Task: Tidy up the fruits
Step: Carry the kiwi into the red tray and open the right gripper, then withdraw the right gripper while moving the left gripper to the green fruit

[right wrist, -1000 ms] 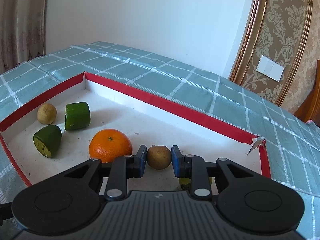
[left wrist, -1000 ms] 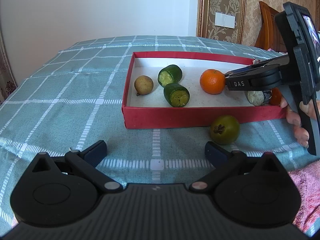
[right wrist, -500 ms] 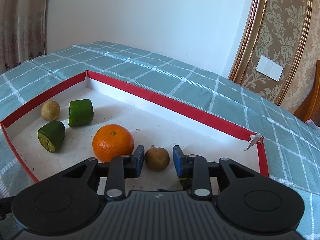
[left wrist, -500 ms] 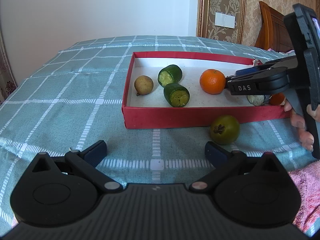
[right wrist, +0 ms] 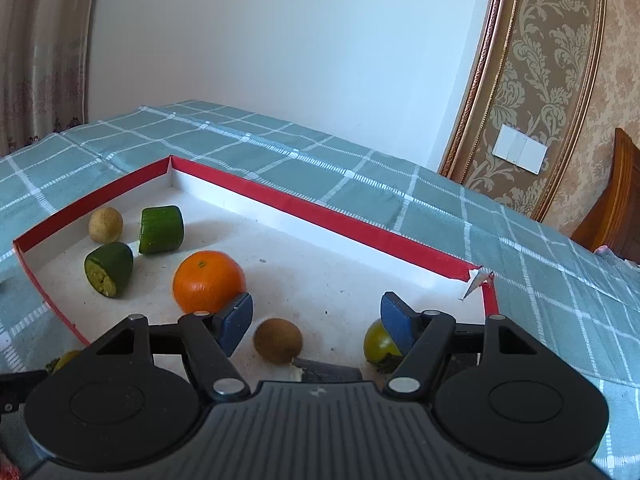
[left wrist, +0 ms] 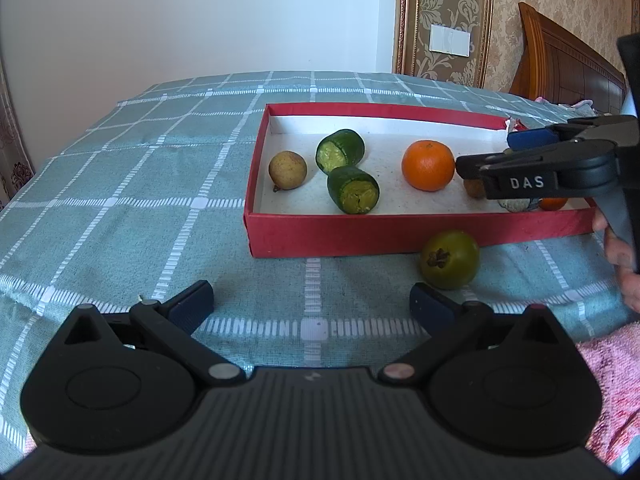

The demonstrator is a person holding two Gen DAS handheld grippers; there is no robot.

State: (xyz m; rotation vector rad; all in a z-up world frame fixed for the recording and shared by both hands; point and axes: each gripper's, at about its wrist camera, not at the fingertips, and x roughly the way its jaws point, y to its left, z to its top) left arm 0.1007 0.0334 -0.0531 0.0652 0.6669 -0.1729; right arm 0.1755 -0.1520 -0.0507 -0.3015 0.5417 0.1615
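While opening, right hand-held gripper [right wrist: 316, 322] straddles small brown fruit [right wrist: 278, 340], untouched.

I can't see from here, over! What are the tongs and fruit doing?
Right tongs opening, small brown fruit lying loose between them in red box. Left tongs open, empty. Green fruit outside the box. Nothing blocking.

A small brown fruit [right wrist: 278, 340] rests free on the red box's [right wrist: 320, 216] white floor, just beside the orange [right wrist: 209, 282].
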